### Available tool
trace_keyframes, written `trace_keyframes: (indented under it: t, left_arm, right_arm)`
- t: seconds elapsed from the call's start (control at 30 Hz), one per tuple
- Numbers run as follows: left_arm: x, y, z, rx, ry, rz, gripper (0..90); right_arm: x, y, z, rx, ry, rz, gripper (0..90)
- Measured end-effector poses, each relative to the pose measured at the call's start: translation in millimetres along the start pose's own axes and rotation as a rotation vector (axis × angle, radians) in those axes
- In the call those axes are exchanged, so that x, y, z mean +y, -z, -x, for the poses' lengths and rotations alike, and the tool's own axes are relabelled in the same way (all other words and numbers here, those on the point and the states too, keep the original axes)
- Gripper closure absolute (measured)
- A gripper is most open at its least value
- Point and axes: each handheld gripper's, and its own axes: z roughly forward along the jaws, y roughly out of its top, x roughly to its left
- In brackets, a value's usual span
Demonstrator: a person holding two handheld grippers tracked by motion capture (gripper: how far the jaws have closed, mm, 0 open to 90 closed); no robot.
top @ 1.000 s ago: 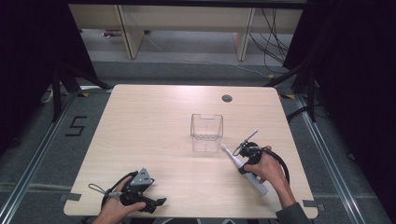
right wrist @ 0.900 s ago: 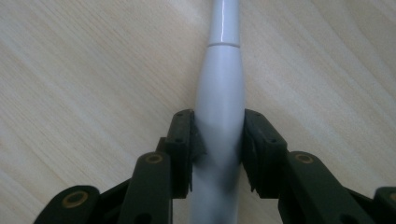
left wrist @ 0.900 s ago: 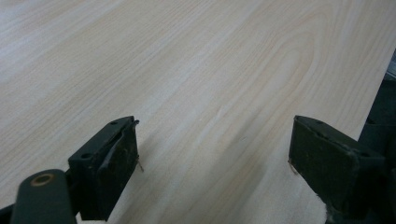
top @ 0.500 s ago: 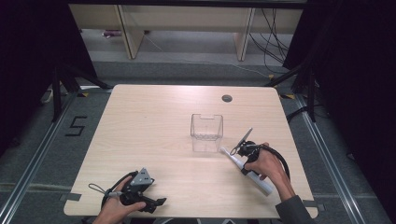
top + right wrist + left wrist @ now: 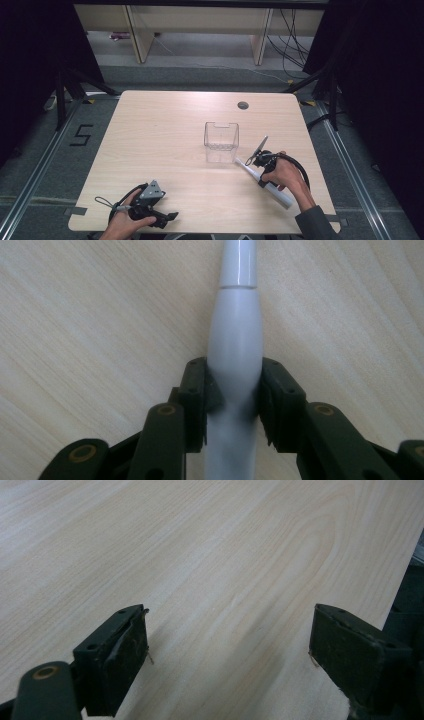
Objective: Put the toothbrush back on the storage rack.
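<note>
- the white electric toothbrush (image 5: 235, 340) lies lengthwise between the right gripper (image 5: 234, 405)'s two black jaws, its thick handle squeezed from both sides and its slimmer neck running on ahead, away from the camera.
- in the high view the toothbrush (image 5: 272, 189) slants across the tabletop (image 5: 165, 130), its thin end pointing toward the clear plastic box (image 5: 221, 142) and ending just beside the box's near corner; its thick end points toward the tabletop's near right edge.
- the right gripper (image 5: 263, 161) sits over the toothbrush's forward part, jaws clamped on the handle, with the person's right hand (image 5: 285, 177) wrapped behind it; whether the toothbrush rests on the wood or is just above it cannot be told.
- the left gripper (image 5: 167, 217) is well apart from all this, at the tabletop's near left edge, held in the left hand (image 5: 124, 225).
- its jaws stand wide apart in the left gripper view, with bare wood grain (image 5: 210, 570) between them and nothing touched.
</note>
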Motion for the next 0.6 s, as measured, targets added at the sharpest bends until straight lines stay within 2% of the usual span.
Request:
trace_keyframes:
  t: [0.03,0.1,0.13,0.17,0.2,0.23,0.27,0.3,0.33,0.37,0.47,0.5,0.53,0.57,0.6]
  left_arm:
    - [0.0,0.1,-0.5,0.003,-0.004,-0.003,15.0]
    - [0.0,0.0,-0.8,0.002,-0.004,-0.005,15.0]
    - [0.0,-0.2,-0.5,0.003,0.001,-0.001,15.1]
    - [0.0,-0.6,0.4,-0.004,0.01,0.007,15.1]
    - [0.0,-0.6,0.4,-0.004,0.01,0.007,15.1]
    - [0.0,-0.7,0.5,-0.005,0.012,0.01,15.0]
    - [0.0,-0.8,0.4,-0.005,0.01,0.008,15.0]
    - [0.0,-0.7,0.5,-0.005,0.009,0.008,15.0]
    - [0.1,0.0,-0.2,-0.001,-0.002,0.0,15.0]
    - [0.1,0.2,-0.4,0.003,-0.004,-0.001,15.0]
    - [0.1,0.3,-1.0,0.004,-0.004,-0.001,15.0]
    - [0.1,0.3,-0.8,0.004,-0.004,-0.001,15.0]
    - [0.2,0.1,-0.8,0.004,-0.004,0.0,15.0]
    - [0.2,0.1,-0.8,0.004,-0.006,-0.002,15.0]
    - [0.1,-0.5,0.3,-0.003,0.007,0.008,15.0]
  right_arm:
    - [-1.3,-1.2,3.3,-0.018,0.025,0.009,66.4]
    - [-1.9,0.3,-0.9,-0.013,-0.028,-0.006,66.4]
    - [-2.5,-0.1,0.8,-0.026,-0.01,-0.009,66.4]
    - [-2.3,0.2,-1.1,-0.007,-0.032,0.001,66.4]
    - [-2.5,1.2,-1.2,-0.011,-0.032,-0.001,66.5]
    - [-2.9,-0.7,4.1,-0.014,0.023,0.008,66.5]
    - [-2.6,-0.5,4.0,-0.013,0.027,0.006,66.5]
    - [-3.3,1.2,1.7,-0.015,-0.012,0.001,66.5]
    - [-4.5,0.5,4.1,-0.022,-0.008,-0.009,66.5]
    - [-4.6,0.3,6.8,-0.037,0.019,-0.008,66.5]
    - [-6.6,2.1,3.6,-0.021,-0.028,0.005,66.5]
    - [-7.3,0.4,8.7,-0.029,0.028,0.034,66.5]
    - [-8.1,2.0,5.9,-0.025,-0.003,0.026,66.6]
    - [-8.8,2.5,6.8,-0.021,0.012,0.04,66.6]
    - [-9.1,3.8,6.2,-0.023,0.005,0.041,66.6]
